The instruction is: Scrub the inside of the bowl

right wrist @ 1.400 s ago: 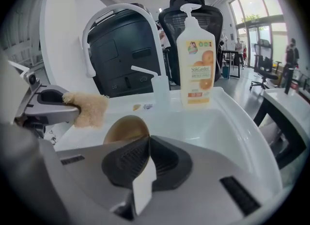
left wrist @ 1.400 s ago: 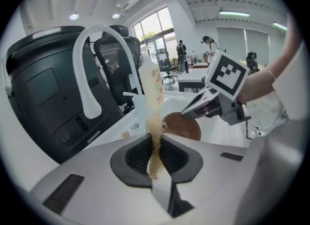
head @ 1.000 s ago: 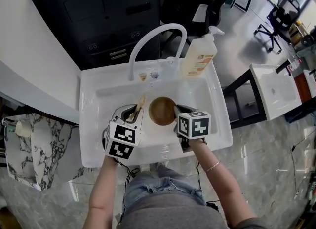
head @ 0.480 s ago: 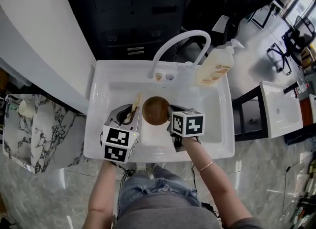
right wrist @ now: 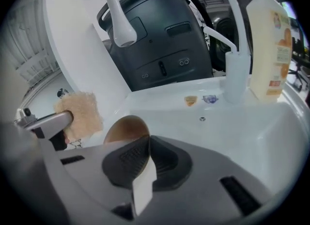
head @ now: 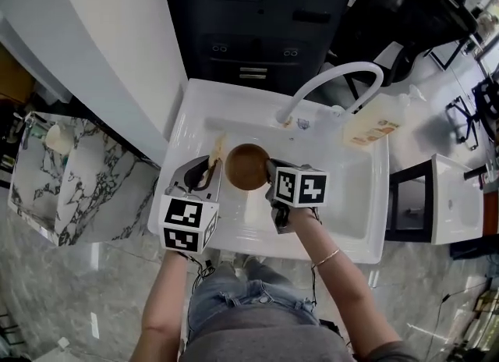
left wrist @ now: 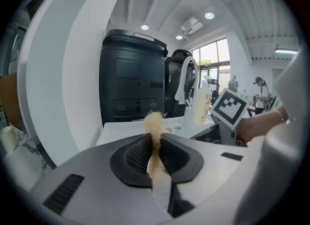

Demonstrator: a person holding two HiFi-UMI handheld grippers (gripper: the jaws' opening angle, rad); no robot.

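Note:
A brown wooden bowl [head: 247, 166] is held over the white sink [head: 351, 220], its hollow facing up in the head view. My right gripper [head: 270, 170] is shut on the bowl's right rim; in the right gripper view the bowl [right wrist: 127, 128] shows just past the jaws. My left gripper [head: 210, 167] is shut on a thin tan sponge [head: 217, 150], just left of the bowl and apart from it. The sponge [left wrist: 154, 124] stands upright between the left jaws. In the right gripper view the sponge [right wrist: 79, 115] hangs to the left of the bowl.
A white curved faucet [head: 340, 82] rises at the sink's back edge. A soap pump bottle [head: 376, 129] stands at the back right corner, large in the right gripper view [right wrist: 271, 49]. A dark cabinet [head: 257, 17] is behind the sink, a marble surface [head: 78, 181] to the left.
The head view has swung, so the sink now sits further right and lower. The bowl has risen slightly toward the sponge; both grippers keep their hold.

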